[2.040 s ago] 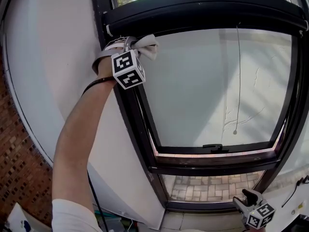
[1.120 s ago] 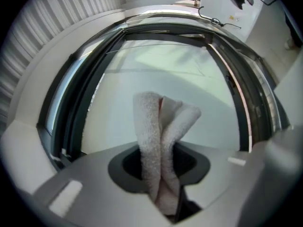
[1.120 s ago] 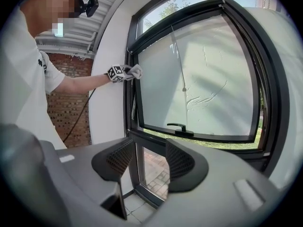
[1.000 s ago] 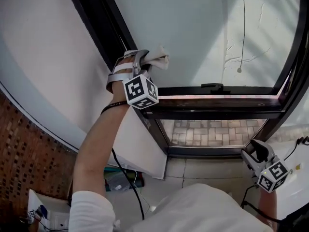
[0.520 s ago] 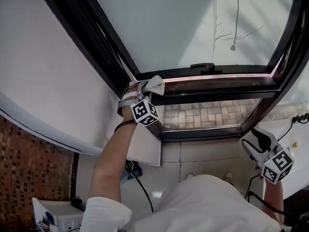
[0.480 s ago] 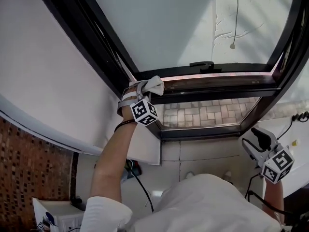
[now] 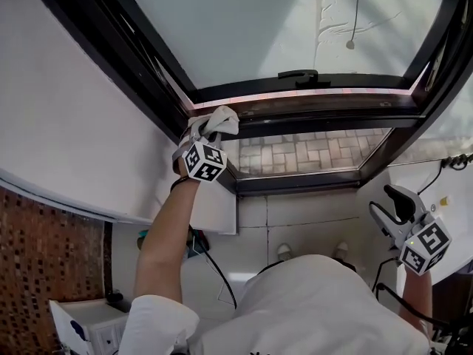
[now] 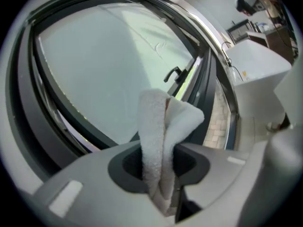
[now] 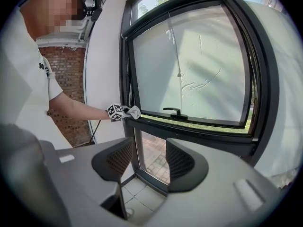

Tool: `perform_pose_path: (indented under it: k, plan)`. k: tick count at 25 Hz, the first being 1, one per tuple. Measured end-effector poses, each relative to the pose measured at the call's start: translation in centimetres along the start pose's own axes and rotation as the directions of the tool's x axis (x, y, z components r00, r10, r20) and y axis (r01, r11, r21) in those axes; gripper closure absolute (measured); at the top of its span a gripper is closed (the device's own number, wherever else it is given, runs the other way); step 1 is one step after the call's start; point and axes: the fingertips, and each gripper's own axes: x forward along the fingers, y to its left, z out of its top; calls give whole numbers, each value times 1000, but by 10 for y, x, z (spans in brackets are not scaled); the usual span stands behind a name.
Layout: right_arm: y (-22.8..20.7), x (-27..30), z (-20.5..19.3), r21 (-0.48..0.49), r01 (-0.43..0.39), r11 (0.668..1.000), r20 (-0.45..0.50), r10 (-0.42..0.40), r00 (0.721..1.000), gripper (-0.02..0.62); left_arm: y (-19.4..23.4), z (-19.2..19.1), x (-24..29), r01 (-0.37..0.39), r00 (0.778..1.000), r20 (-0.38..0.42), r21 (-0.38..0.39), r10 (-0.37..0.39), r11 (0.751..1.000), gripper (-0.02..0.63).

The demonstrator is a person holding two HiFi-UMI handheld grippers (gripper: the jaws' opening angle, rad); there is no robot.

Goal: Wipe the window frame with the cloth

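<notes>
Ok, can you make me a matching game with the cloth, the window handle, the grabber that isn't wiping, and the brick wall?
Things:
1. cloth
2. right gripper
3. window handle
4. brick wall

Descriptions:
A. black, sitting on the window frame
B. reddish brown, low on the left
C. white, pinched in the left gripper
D. jaws apart, holding nothing

Pairs: 1-C, 2-D, 3-A, 4-B
</notes>
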Motion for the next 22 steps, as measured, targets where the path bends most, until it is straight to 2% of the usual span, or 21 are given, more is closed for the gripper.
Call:
perform_pose_path:
  k: [3,5,12,16,22]
  plan:
    - [-2,0,-5,10,-6,1000,0,6,1000,379,-2,-1,-3,19,1000,13,-110,-18,994,474]
    - [-5,-1,-6,16,-10,1000,3,10,1000,379,-7,1,-5,41,999,10,-136,-40,990,474]
    - [-22,-10,-9,20,-29,999,24,28,999,379,-46,25,-28,145,989,-38,-41,-146,989,476]
    - [-40,-17,-12,23,-36,999,31,36,999,379,-78,81,-34,141,990,10,77,-142,987,476]
    - [-74,-39,-11,28,-16,999,52,15,999,379,-125,205,-30,147,974,148,166,-171,975,476]
